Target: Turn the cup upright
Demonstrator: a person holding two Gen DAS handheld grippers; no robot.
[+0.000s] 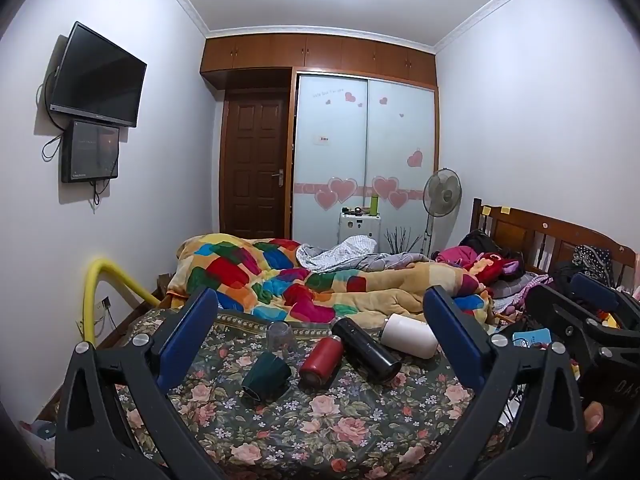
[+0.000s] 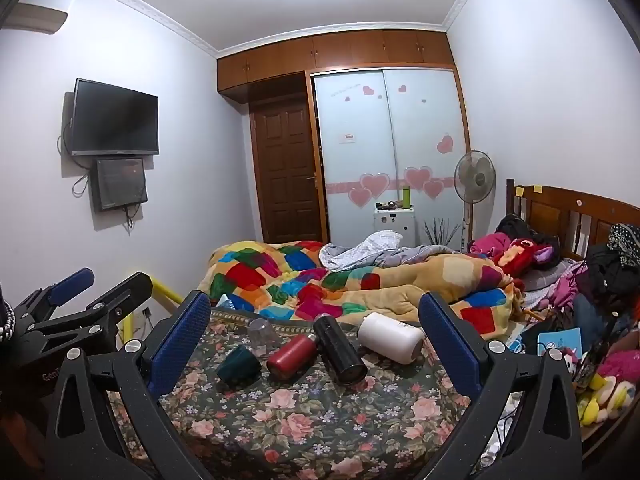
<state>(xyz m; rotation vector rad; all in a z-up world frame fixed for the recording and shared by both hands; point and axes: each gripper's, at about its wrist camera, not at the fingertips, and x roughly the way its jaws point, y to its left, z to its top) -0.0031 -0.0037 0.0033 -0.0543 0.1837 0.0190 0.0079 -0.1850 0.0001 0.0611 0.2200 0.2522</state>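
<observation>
Several cups lie on the floral bedsheet [image 1: 320, 420]. A dark green mug [image 1: 266, 376] lies tipped on its side; it also shows in the right wrist view [image 2: 239, 363]. A clear glass [image 1: 280, 336] stands upside down behind it, also in the right wrist view [image 2: 262, 334]. A red bottle [image 1: 321, 361], a black tumbler [image 1: 366, 350] and a white cup [image 1: 408, 336] lie on their sides. My left gripper [image 1: 320, 300] is open and empty, above and before them. My right gripper [image 2: 316, 304] is open and empty too.
A patchwork quilt [image 1: 304, 280] is heaped behind the cups. Clothes and toys [image 2: 600, 360] crowd the right side by the wooden headboard [image 2: 580, 208]. A yellow rail [image 1: 96, 280] stands at the bed's left. The other gripper shows at the right in the left wrist view [image 1: 584, 312].
</observation>
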